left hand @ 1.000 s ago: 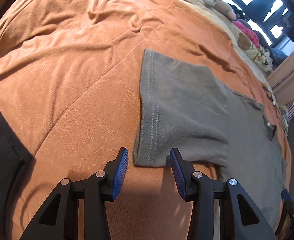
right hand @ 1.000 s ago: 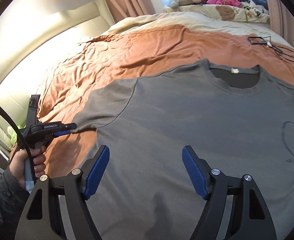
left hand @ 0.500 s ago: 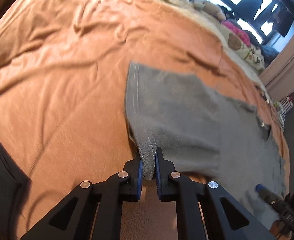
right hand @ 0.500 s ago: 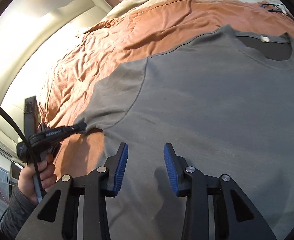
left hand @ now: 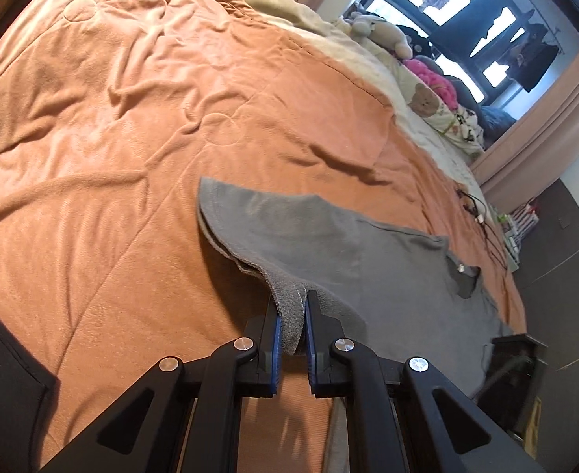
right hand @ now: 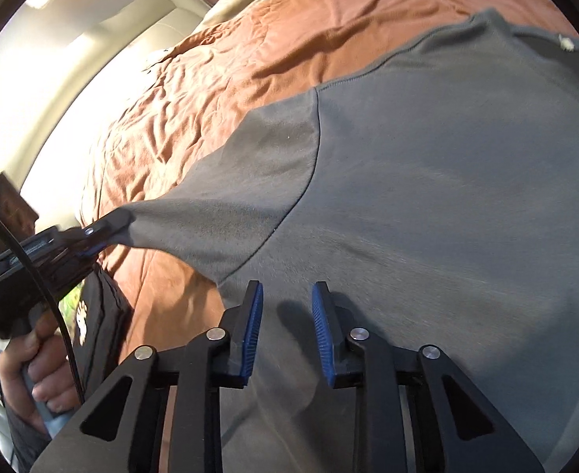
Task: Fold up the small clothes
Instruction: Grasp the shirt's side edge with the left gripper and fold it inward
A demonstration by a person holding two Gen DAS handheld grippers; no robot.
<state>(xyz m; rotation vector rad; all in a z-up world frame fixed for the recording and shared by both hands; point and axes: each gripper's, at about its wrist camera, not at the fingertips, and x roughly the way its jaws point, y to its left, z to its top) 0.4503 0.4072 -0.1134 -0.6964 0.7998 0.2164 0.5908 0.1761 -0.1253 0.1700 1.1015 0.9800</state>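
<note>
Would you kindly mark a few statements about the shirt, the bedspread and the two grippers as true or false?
1. The left gripper is clamped on the sleeve hem of the grey cotton T-shirt. True.
2. The right gripper grips the collar. False: its jaws, which have just been closing, stand apart over the shirt's body with nothing pinched.
3. The shirt lies on a blue sheet. False: on an orange quilted bedspread.
4. The held sleeve is lifted off the bedspread. True.
</note>
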